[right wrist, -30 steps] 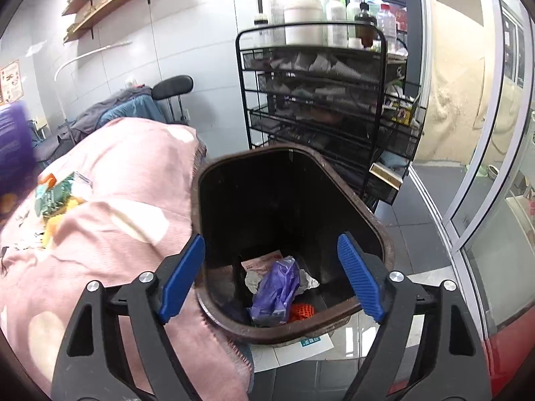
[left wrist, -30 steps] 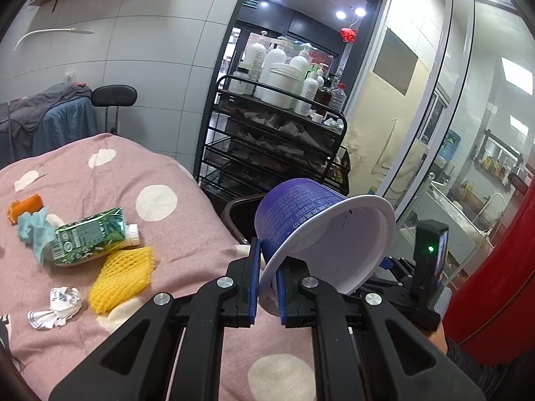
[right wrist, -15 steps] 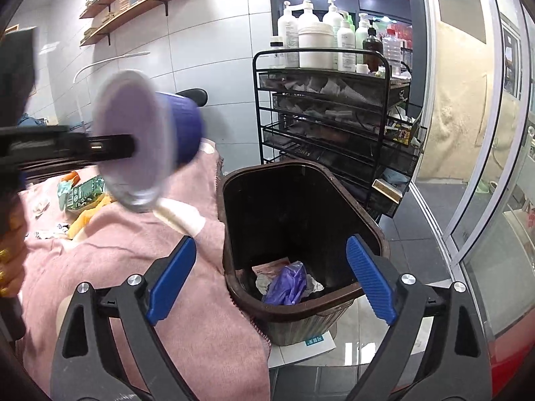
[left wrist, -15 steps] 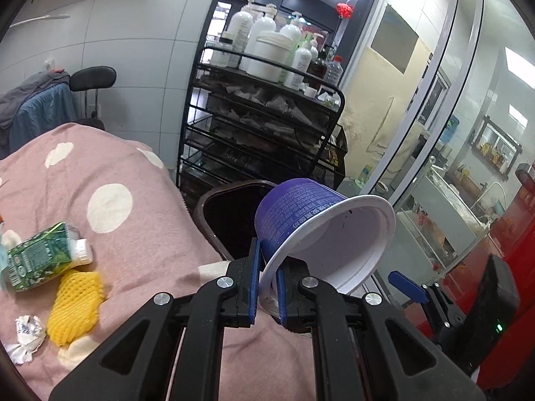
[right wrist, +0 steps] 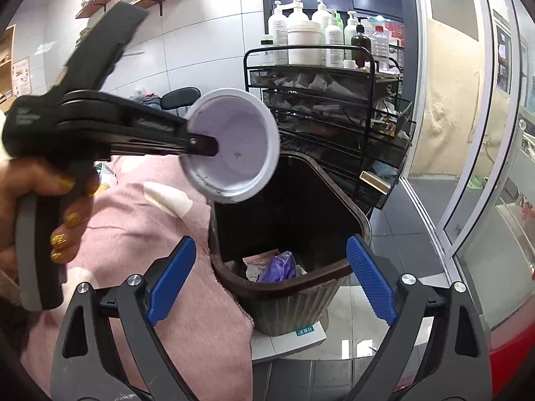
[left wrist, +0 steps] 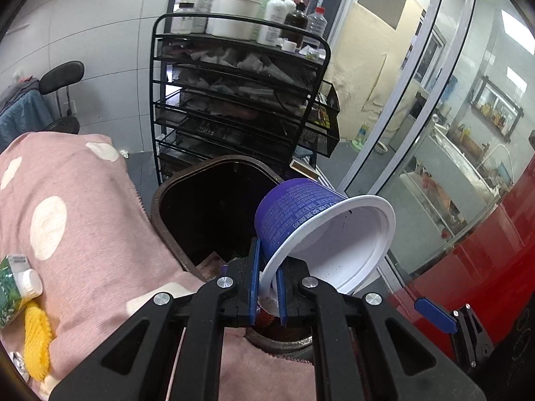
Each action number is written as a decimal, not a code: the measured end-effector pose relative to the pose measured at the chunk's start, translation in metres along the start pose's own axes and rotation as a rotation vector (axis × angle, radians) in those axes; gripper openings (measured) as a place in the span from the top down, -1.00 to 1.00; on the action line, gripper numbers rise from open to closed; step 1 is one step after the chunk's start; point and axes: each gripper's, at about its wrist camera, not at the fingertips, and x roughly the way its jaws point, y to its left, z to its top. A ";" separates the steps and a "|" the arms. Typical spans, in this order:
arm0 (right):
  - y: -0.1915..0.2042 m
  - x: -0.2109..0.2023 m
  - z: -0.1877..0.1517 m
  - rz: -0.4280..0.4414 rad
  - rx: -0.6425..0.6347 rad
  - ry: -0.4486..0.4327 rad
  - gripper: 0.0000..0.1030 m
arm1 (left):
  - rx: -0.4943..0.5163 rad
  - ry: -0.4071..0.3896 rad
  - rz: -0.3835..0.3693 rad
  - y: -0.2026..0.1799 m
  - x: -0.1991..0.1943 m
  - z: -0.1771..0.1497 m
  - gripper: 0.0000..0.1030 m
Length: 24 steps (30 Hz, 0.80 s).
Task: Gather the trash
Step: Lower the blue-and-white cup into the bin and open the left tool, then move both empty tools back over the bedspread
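Observation:
My left gripper (left wrist: pixel 267 279) is shut on the rim of a purple paper cup (left wrist: pixel 301 210) with a white inside. The cup hangs tilted over the open mouth of a dark brown trash bin (left wrist: pixel 174 187). In the right wrist view the same cup (right wrist: pixel 234 153) sits above the bin (right wrist: pixel 301 287), held by the left gripper (right wrist: pixel 204 143) in a person's hand (right wrist: pixel 63 200). My right gripper (right wrist: pixel 271 277) stands open and empty in front of the bin. A purple bag (right wrist: pixel 279 265) and crumpled paper lie at the bin's bottom.
A pink dotted blanket (left wrist: pixel 77 220) covers the bed beside the bin; a green carton (left wrist: pixel 10 294) and yellow foam net (left wrist: pixel 35 344) lie on it. A black wire cart (left wrist: pixel 240 100) with bottles stands behind the bin. Glass doors (right wrist: pixel 468 133) are to the right.
The left gripper carried the cup rightward from over the bed to above the bin's mouth. The right gripper drew back a little from the bin and stayed open.

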 end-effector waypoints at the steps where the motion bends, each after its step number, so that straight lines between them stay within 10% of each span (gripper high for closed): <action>1: -0.001 0.000 -0.001 0.000 0.003 0.002 -0.76 | 0.008 0.008 0.002 -0.002 0.003 0.001 0.82; 7: -0.007 -0.003 -0.005 0.000 0.014 0.011 -0.76 | 0.038 0.037 0.009 -0.015 0.018 0.007 0.55; 9: -0.008 -0.002 -0.007 0.001 0.013 0.017 -0.76 | 0.042 0.024 0.012 -0.018 0.017 0.008 -0.17; 11: -0.009 -0.002 -0.008 0.003 0.016 0.020 -0.76 | 0.051 -0.010 0.015 -0.021 0.012 0.009 -0.44; 24: -0.004 -0.003 -0.008 0.023 0.015 0.012 -0.76 | 0.040 -0.103 -0.002 -0.015 -0.020 0.007 -0.75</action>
